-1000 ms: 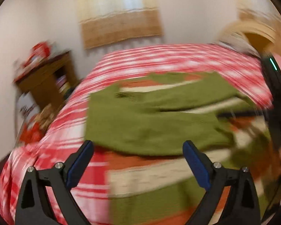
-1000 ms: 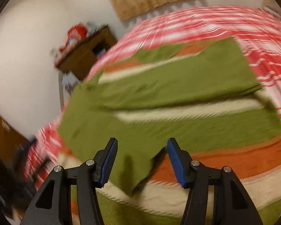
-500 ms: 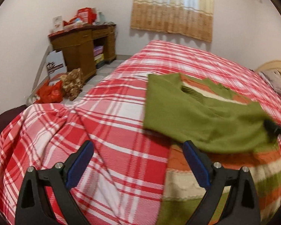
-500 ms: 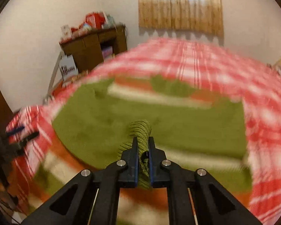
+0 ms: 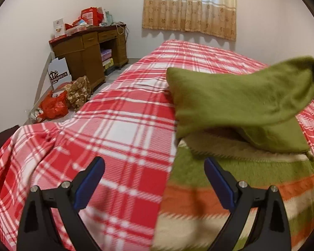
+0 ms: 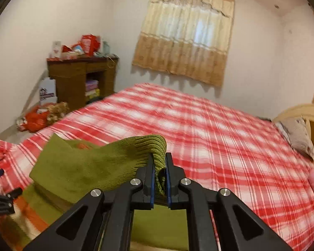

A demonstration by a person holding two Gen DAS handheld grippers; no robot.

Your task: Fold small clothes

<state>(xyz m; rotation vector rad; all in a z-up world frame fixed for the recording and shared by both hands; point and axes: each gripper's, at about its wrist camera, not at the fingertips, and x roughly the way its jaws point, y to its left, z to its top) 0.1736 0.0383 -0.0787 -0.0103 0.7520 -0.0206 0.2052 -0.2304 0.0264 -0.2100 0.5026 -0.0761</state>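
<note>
On the bed (image 5: 123, 129), covered by a red-and-white plaid blanket, lies a striped sweater (image 5: 230, 188) in green, orange and cream. Its green sleeve (image 6: 90, 167) is lifted clear of the body; the ribbed cuff is pinched between the blue pads of the right gripper (image 6: 159, 163), whose jaws are fully closed on the knit. Left wrist view: the sleeve (image 5: 236, 100) rises toward the right edge, casting a shadow on the sweater beneath. Left gripper (image 5: 155, 173): jaws wide, nothing between them, hovering above the sweater's left edge where it meets the blanket. Background: wooden desk (image 5: 88, 52) piled with red boxes, bags (image 5: 60, 102) on the floor beside it, curtain (image 5: 190, 6) on the far wall, pillow (image 6: 297, 136) at the right.
</note>
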